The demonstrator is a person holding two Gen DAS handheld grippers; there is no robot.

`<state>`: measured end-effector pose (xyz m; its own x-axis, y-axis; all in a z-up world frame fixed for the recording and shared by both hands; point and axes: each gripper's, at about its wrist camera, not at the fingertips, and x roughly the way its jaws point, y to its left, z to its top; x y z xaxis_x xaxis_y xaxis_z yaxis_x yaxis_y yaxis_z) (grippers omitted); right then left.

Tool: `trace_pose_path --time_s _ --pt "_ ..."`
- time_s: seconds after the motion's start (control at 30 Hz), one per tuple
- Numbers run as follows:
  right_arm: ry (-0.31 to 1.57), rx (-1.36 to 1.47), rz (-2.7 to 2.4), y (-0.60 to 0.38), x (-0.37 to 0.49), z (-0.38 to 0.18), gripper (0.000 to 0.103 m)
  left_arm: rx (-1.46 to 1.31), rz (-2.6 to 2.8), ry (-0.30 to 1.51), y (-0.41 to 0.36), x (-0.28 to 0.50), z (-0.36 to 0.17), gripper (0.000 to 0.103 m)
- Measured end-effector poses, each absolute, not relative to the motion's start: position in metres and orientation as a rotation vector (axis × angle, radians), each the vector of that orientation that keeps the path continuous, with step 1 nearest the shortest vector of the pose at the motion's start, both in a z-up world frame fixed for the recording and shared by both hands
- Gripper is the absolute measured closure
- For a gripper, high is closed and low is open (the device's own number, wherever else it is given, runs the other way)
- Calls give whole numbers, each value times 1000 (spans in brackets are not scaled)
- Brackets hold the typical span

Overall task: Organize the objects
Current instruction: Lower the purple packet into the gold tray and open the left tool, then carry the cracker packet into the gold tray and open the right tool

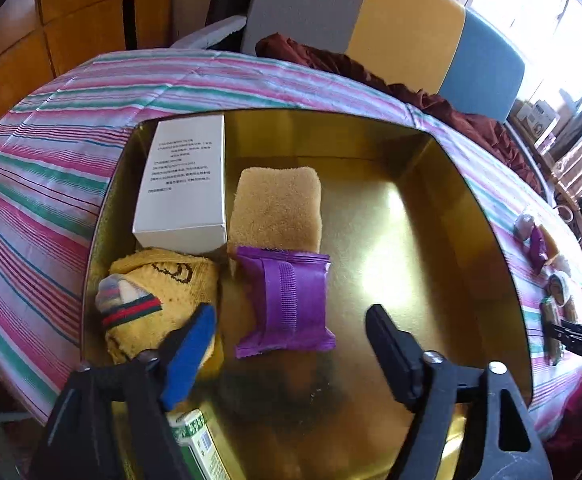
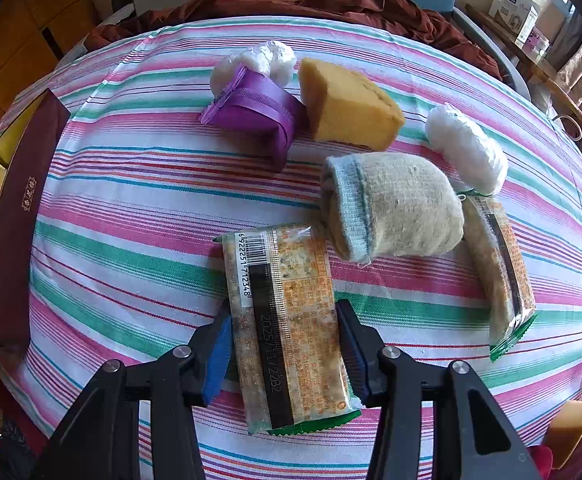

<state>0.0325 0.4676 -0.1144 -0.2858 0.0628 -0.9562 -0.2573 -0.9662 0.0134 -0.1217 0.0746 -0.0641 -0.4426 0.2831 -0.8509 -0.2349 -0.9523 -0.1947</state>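
Striped cloth [image 1: 51, 168] bears gold tin [image 1: 411, 152] holding box [image 1: 187, 184], sponge [image 1: 279, 208], packet [image 1: 291, 304].

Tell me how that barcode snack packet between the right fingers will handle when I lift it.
The snack packet looks glossy, so it may slip. Its flat, slab-like contents suggest it stays fairly stiff, though they might crack if the right gripper squeezes hard.
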Motion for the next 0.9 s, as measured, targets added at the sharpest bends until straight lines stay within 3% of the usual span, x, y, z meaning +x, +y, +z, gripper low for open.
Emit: trace_pose_path --time_s 0.07,0.17,0.43,0.7,0.9 --pt "243 -1741 2357 467 33 -114 54 -1404 2461 -61 72 -113 -58 6" --pt "245 -1740 2356 463 32 -113 54 -1299 2530 -29 73 -104 -45 0" --pt "241 -1742 2353 455 35 -112 54 -1056 2678 -29 57 -71 -12 0" --pt "256 -1751 2394 412 49 -107 54 -1031 2707 -72 41 -61 -8 0" --pt "381 -1683 2472 391 67 -92 54 -999 2769 -96 18 -53 -6 0"
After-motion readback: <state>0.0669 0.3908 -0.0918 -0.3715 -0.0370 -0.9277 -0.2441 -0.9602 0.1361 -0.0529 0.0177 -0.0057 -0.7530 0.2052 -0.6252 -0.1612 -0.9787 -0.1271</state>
